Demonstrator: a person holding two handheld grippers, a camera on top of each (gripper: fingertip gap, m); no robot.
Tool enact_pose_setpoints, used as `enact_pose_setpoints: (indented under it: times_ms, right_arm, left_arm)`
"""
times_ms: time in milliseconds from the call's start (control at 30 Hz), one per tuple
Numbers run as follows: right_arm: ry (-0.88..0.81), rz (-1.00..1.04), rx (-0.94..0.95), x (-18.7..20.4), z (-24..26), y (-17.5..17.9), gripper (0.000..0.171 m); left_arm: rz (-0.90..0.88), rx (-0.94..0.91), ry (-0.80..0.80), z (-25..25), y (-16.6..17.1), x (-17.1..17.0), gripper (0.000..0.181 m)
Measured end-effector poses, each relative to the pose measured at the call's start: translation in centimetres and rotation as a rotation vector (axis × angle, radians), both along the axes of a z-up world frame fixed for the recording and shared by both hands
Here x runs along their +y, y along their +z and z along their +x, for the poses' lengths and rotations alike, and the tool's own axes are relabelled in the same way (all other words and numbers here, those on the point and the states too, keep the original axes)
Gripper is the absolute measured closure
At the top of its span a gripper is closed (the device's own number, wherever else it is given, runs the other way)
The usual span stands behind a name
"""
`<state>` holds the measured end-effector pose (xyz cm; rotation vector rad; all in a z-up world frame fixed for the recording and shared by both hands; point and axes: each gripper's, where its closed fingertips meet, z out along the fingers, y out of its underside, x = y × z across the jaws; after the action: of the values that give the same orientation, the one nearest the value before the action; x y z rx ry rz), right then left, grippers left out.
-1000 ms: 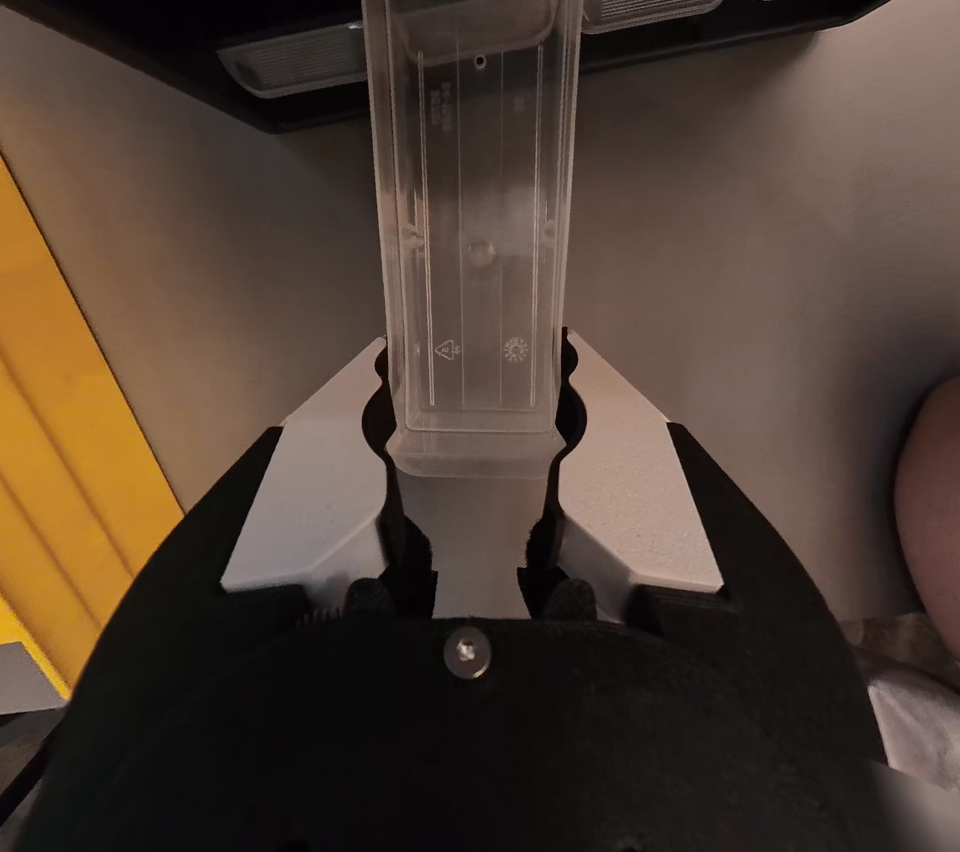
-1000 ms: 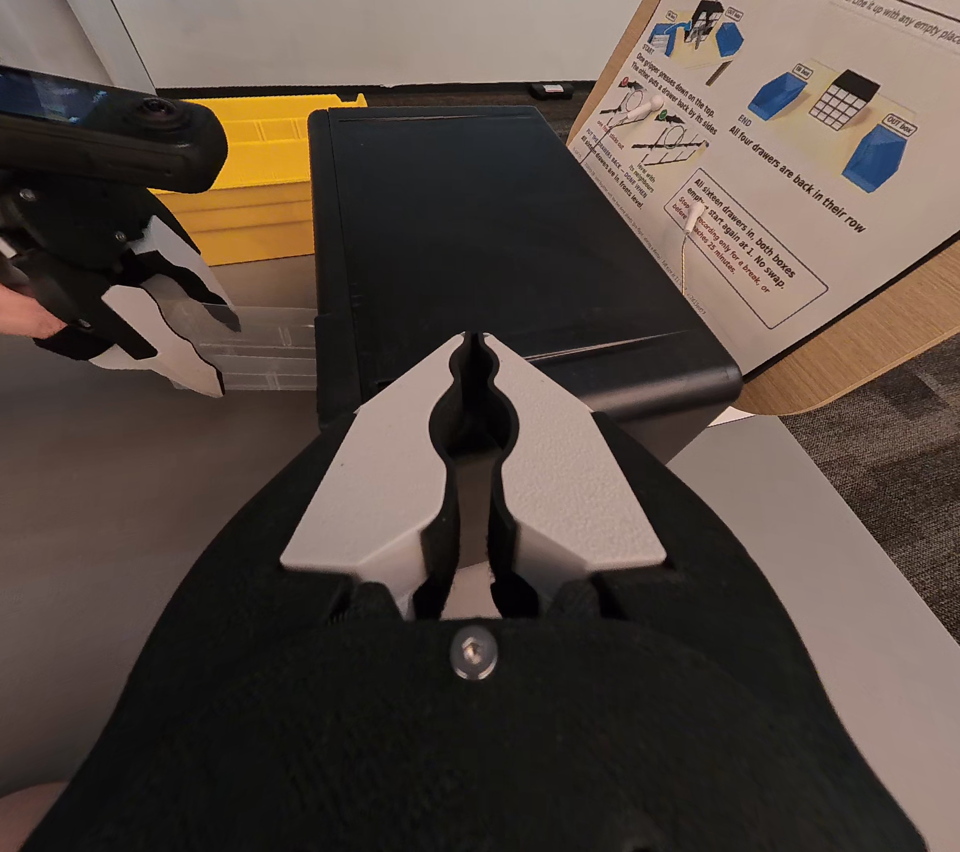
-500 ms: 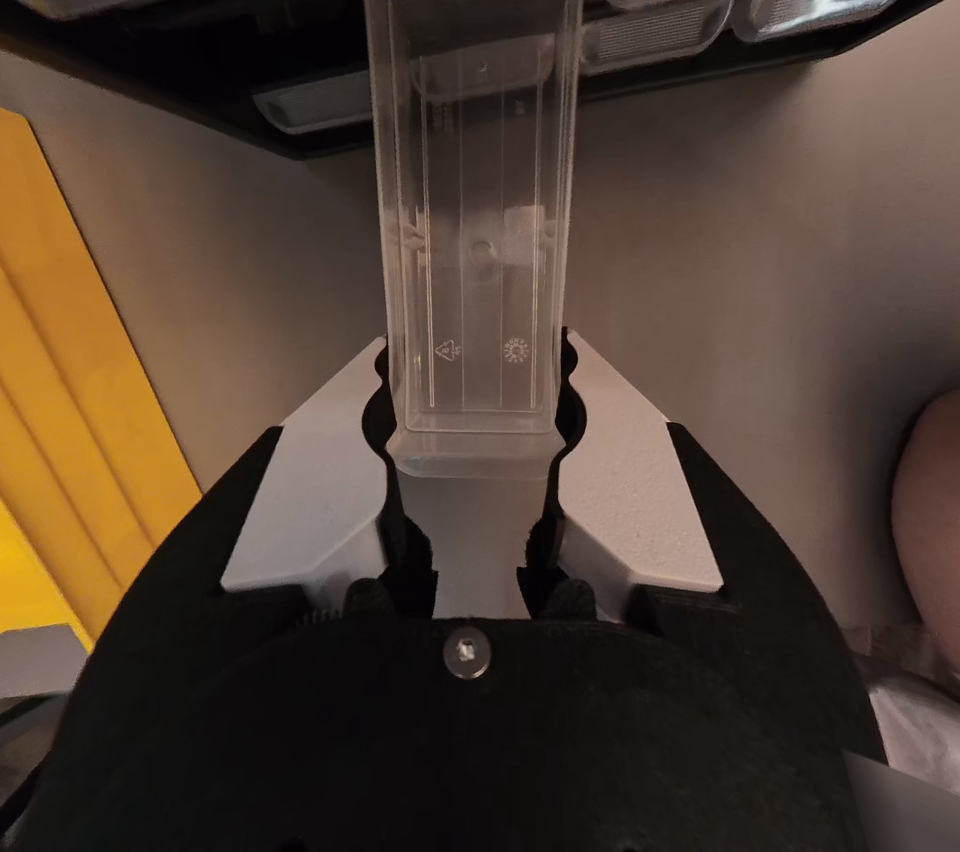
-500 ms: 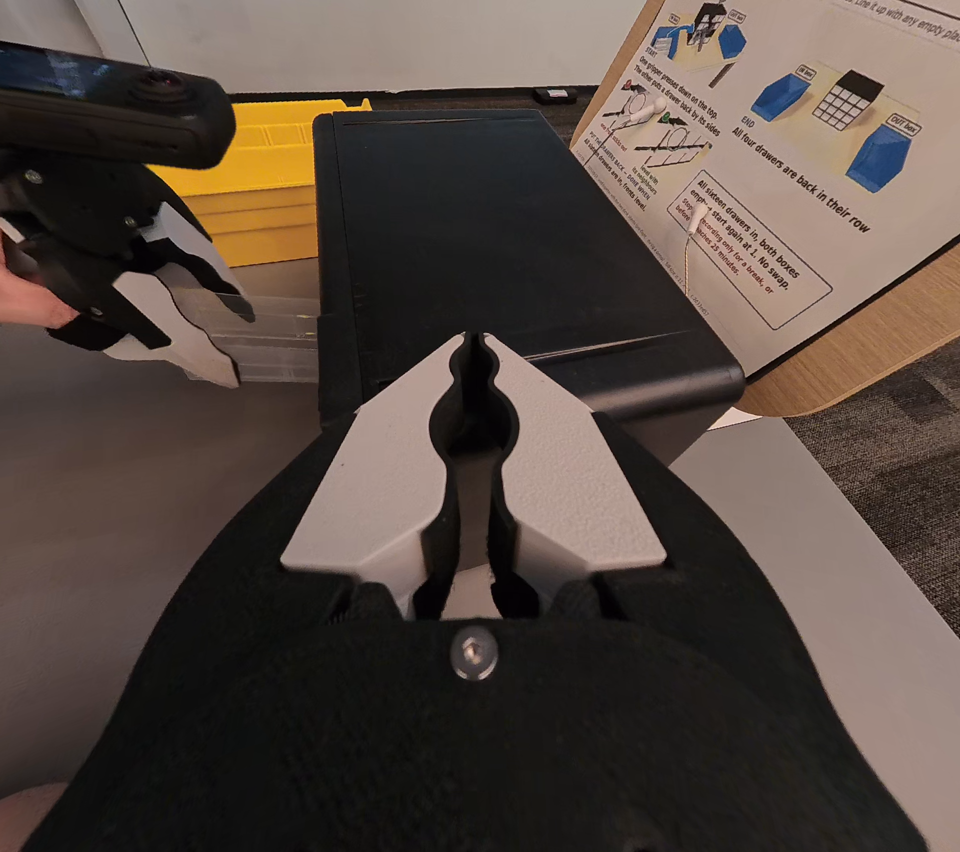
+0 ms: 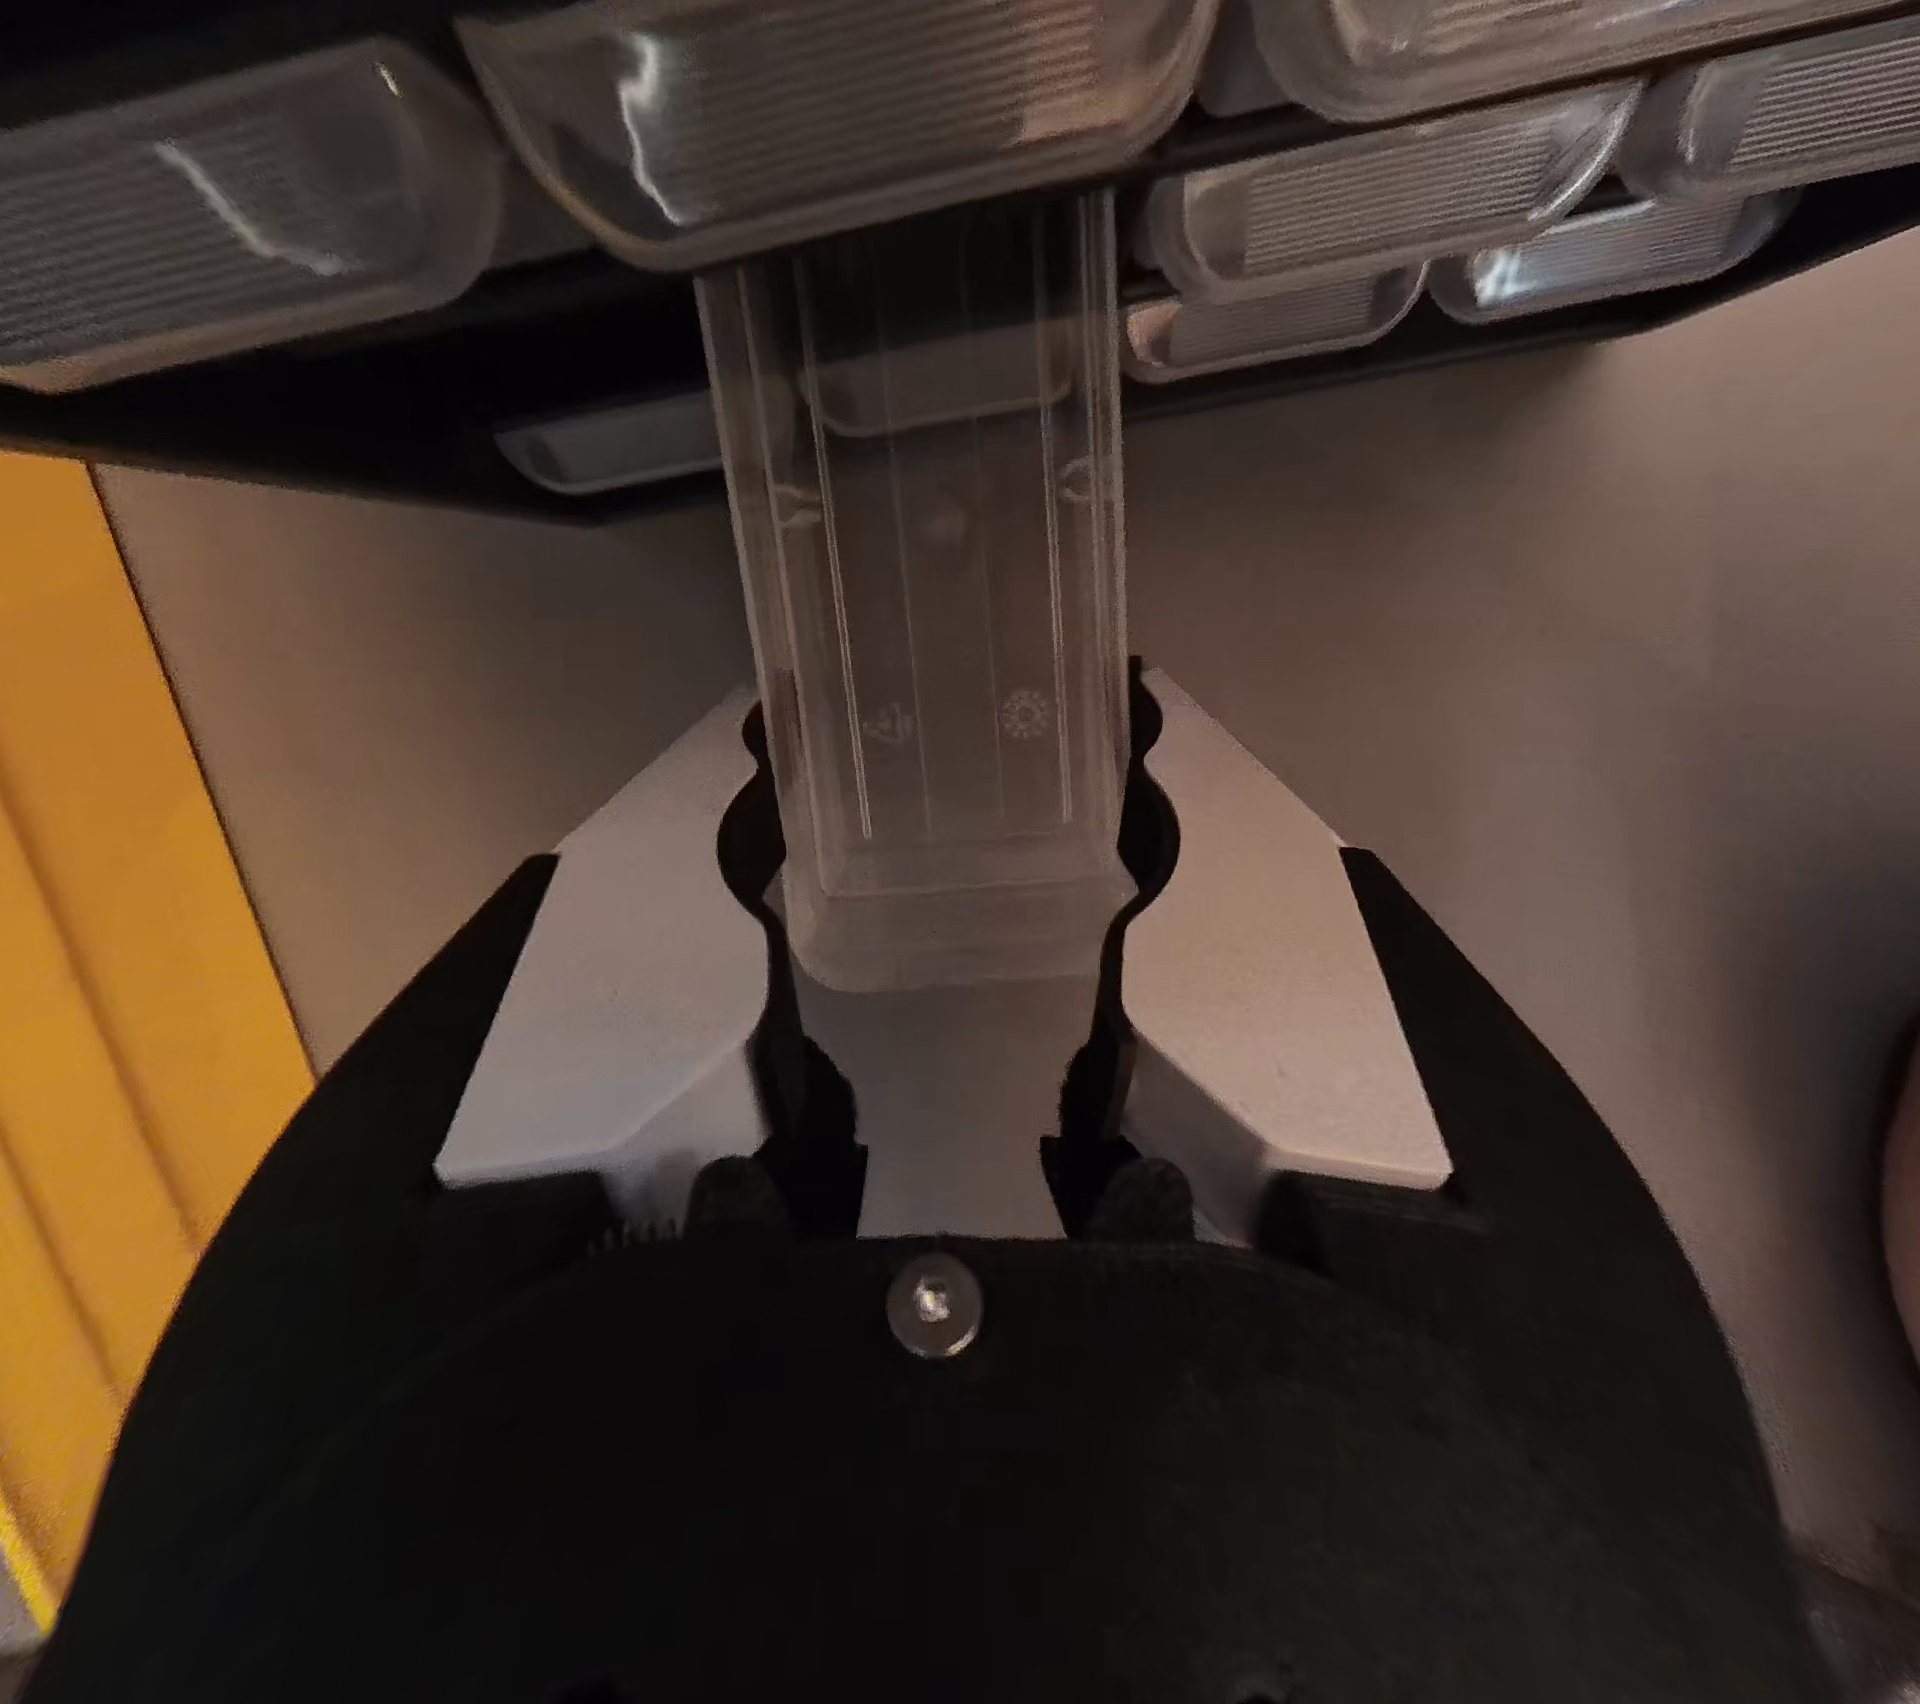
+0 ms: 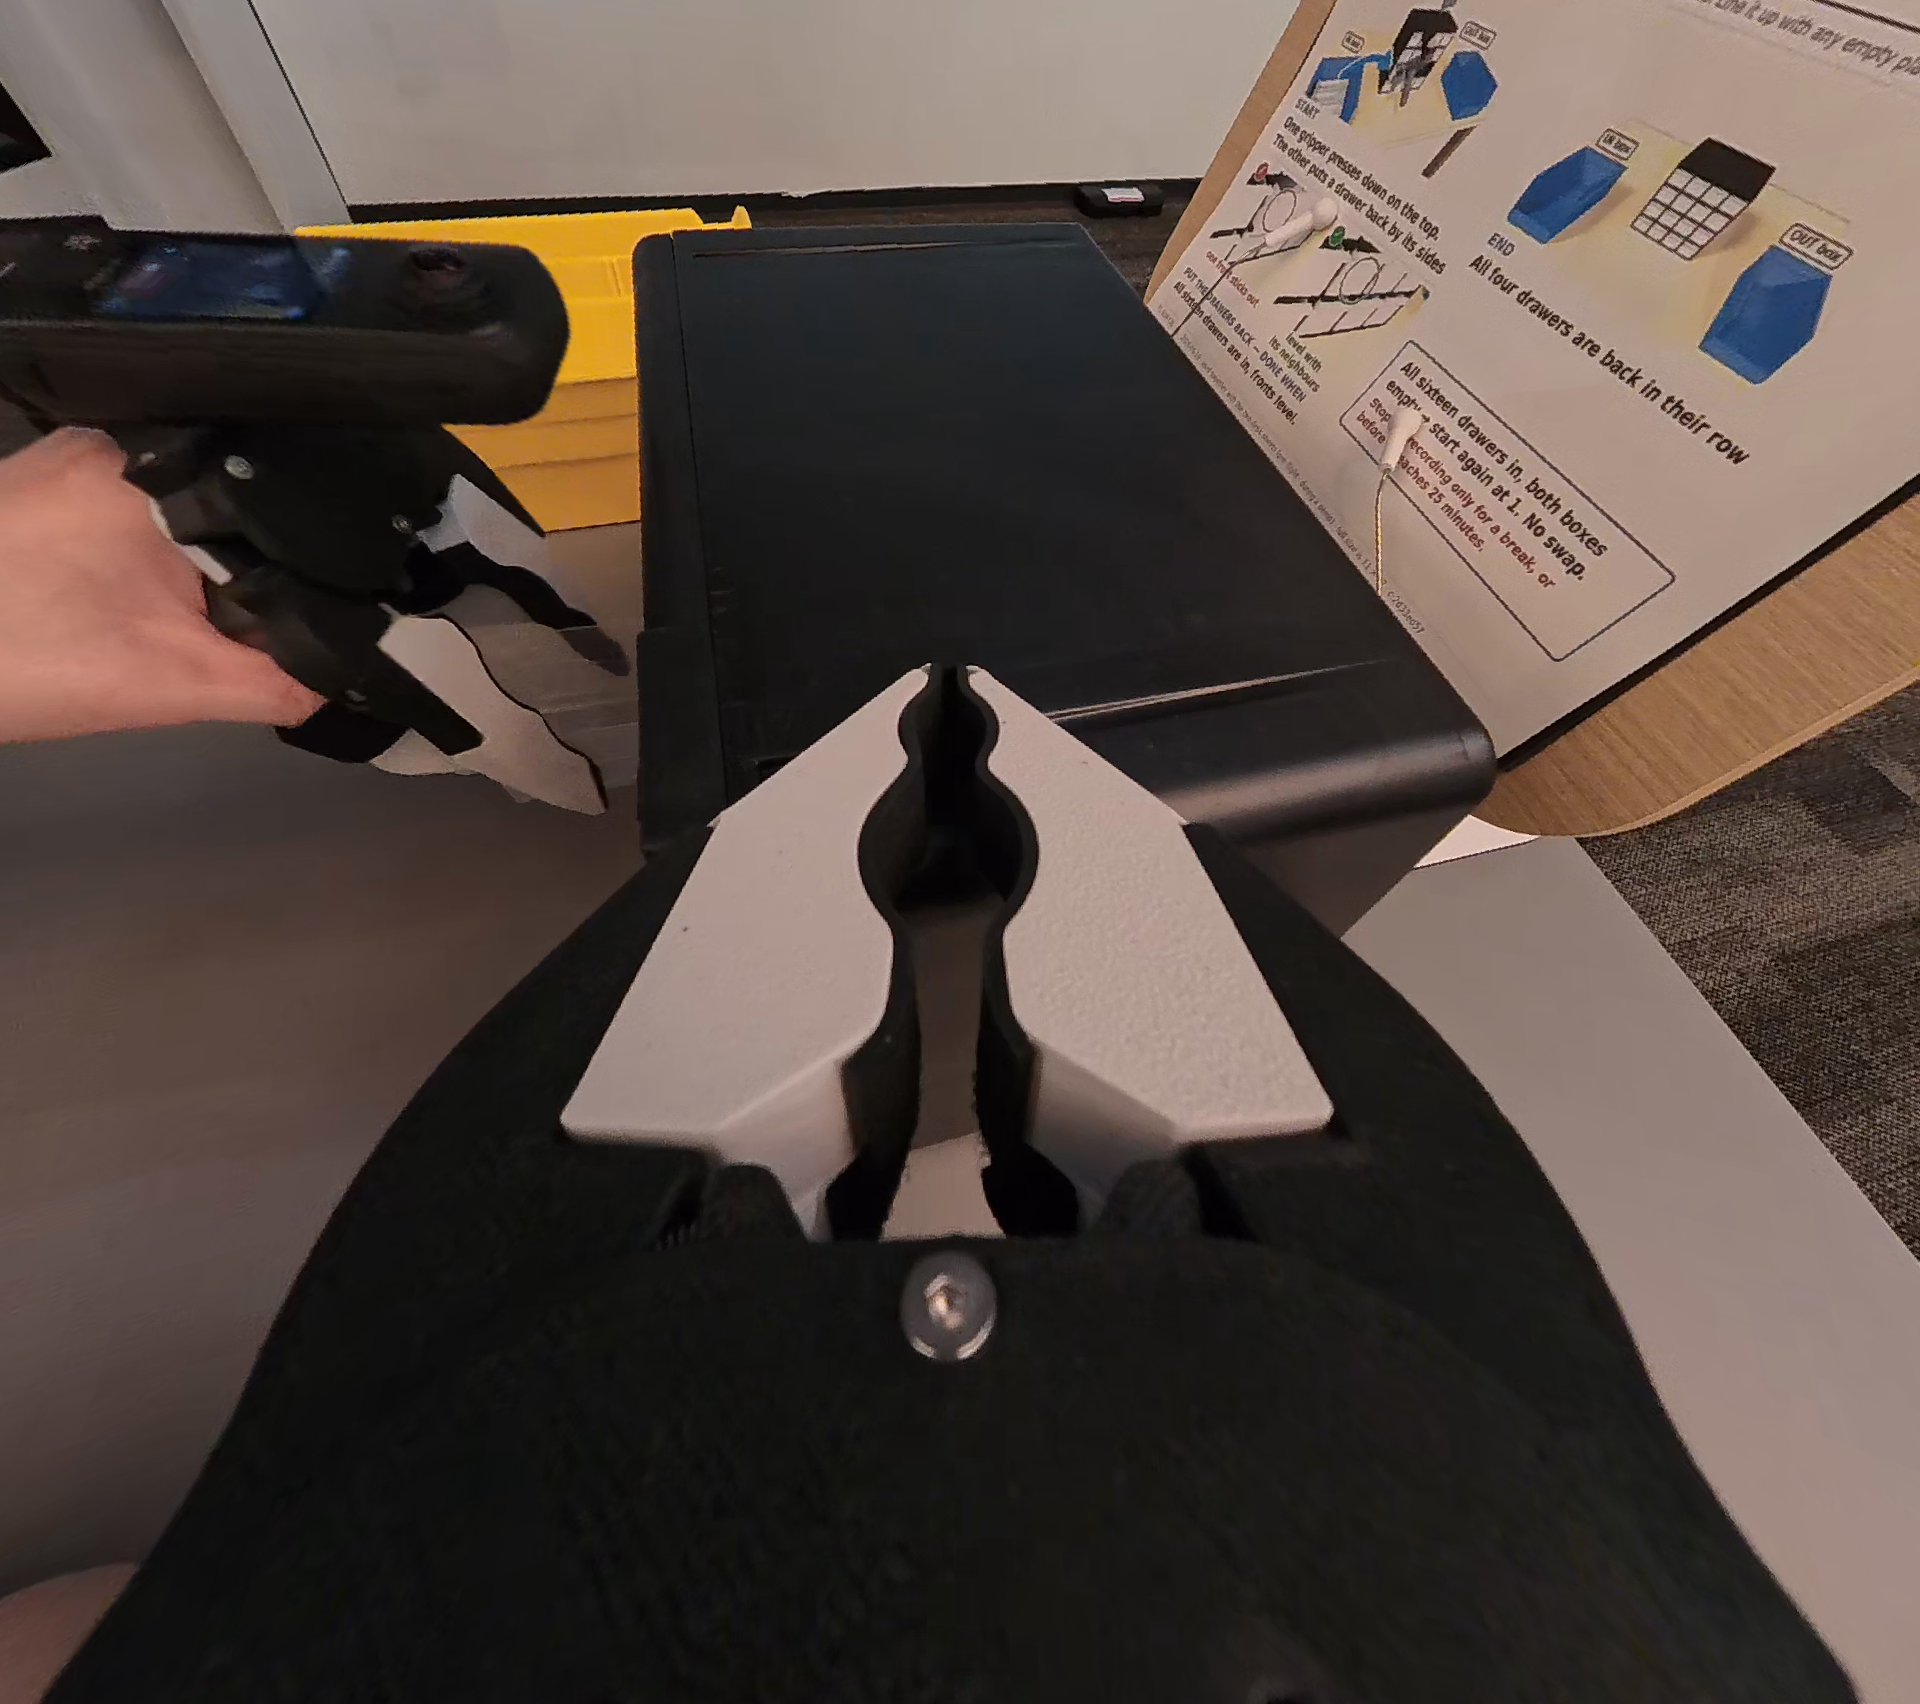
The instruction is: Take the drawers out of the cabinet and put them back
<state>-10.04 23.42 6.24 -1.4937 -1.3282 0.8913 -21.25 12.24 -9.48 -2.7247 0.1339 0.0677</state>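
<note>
My left gripper [image 5: 945, 688] is shut on the sides of a clear plastic drawer [image 5: 935, 574]. The drawer's far end is inside a slot of the black cabinet [image 5: 260, 428], among several other clear drawers [image 5: 831, 96]. In the right wrist view the left gripper [image 6: 603, 729] holds the drawer [image 6: 551, 667] at the cabinet's front face, on the left. My right gripper [image 6: 940, 672] is shut and empty. Its tips are over the near edge of the cabinet's flat top [image 6: 987, 459]. I cannot tell whether they touch it.
A yellow bin [image 6: 582, 366] stands behind the left gripper and also shows in the left wrist view [image 5: 83, 927]. An instruction board [image 6: 1558, 252] leans to the right of the cabinet. A hand [image 6: 94, 594] holds the left gripper. The cabinet stands on the grey table [image 6: 260, 979]. The left gripper's tips are roughly 20 centimeters from the right gripper's.
My left gripper has moved toward the cabinet and pushed the drawer's far end into a slot. The right gripper has stayed shut over the cabinet top.
</note>
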Motion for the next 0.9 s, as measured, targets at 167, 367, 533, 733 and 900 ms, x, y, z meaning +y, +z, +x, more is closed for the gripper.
enact_pose_setpoints:
  times_ms: [167, 367, 533, 733, 900]
  right_arm:
    - [0.003, -0.003, 0.004, 0.0, 0.0, 0.0, 0.171]
    - [0.006, -0.011, 0.006, 0.0, 0.0, 0.0, 0.171]
    - [-0.003, -0.002, -0.005, 0.0, 0.0, 0.0, 0.171]
    - [0.017, -0.029, 0.024, 0.0, 0.0, 0.0, 0.171]
    - [0.021, -0.035, 0.029, 0.0, 0.0, 0.0, 0.171]
  left_arm:
    - [0.117, -0.036, -0.087, 0.9, 0.9, -0.1, 0.085]
    - [0.402, -0.036, -0.37, 2.3, 5.3, -2.0, 0.086]
    - [0.669, 0.297, -0.682, 1.7, 5.9, -4.4, 0.112]
    - [0.687, 0.725, -0.887, 0.3, 2.7, -4.4, 0.137]
    - [0.76, 0.84, -0.934, 0.5, 2.9, -4.0, 0.162]
